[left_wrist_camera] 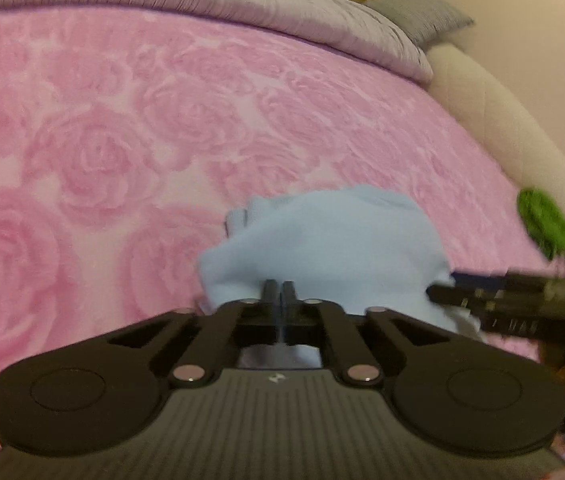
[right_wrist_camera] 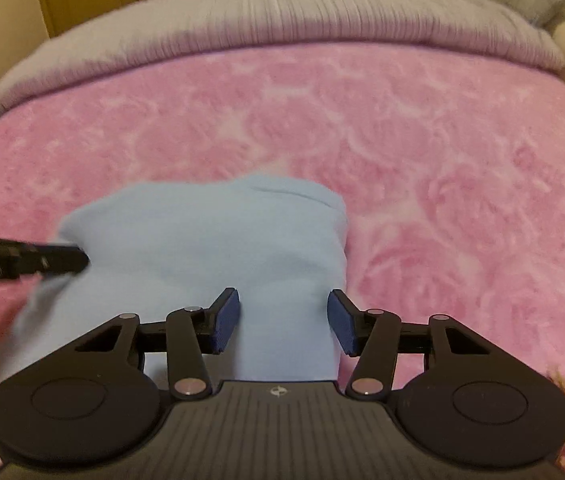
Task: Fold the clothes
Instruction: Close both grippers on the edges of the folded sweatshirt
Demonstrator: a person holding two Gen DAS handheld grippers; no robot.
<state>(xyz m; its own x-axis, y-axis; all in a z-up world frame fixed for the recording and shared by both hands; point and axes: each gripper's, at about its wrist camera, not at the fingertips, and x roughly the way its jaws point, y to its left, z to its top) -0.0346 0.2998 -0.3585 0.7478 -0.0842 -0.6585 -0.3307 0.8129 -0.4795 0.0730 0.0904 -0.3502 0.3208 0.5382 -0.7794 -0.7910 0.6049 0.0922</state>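
Left gripper (left_wrist_camera: 280, 286) low over pink rose blanket (left_wrist_camera: 122, 152), fingers pinched tight on near edge of light blue garment (left_wrist_camera: 322, 240). Right gripper (right_wrist_camera: 283, 320) spread wide, hovering above same garment's near end, pads (right_wrist_camera: 228, 320) gripping nothing. Garment bunched mid-bed. Green cloth (left_wrist_camera: 544, 222) at bed's right edge, grey quilt (right_wrist_camera: 282, 16) behind.

**Soft cloth, matt plastic**

The blue garment (right_wrist_camera: 210, 248) is smooth, matt knit cloth with a ribbed edge. The pink blanket (left_wrist_camera: 122, 140) beneath it is plush, fuzzy fleece with a raised rose pattern. The grey quilt (right_wrist_camera: 282, 16) looks crinkled and ribbed. Both the left gripper (left_wrist_camera: 280, 292) and right gripper (right_wrist_camera: 283, 320) are matt black plastic with shiny metal rivets; the right's pads (right_wrist_camera: 228, 320) are ridged blue rubber.
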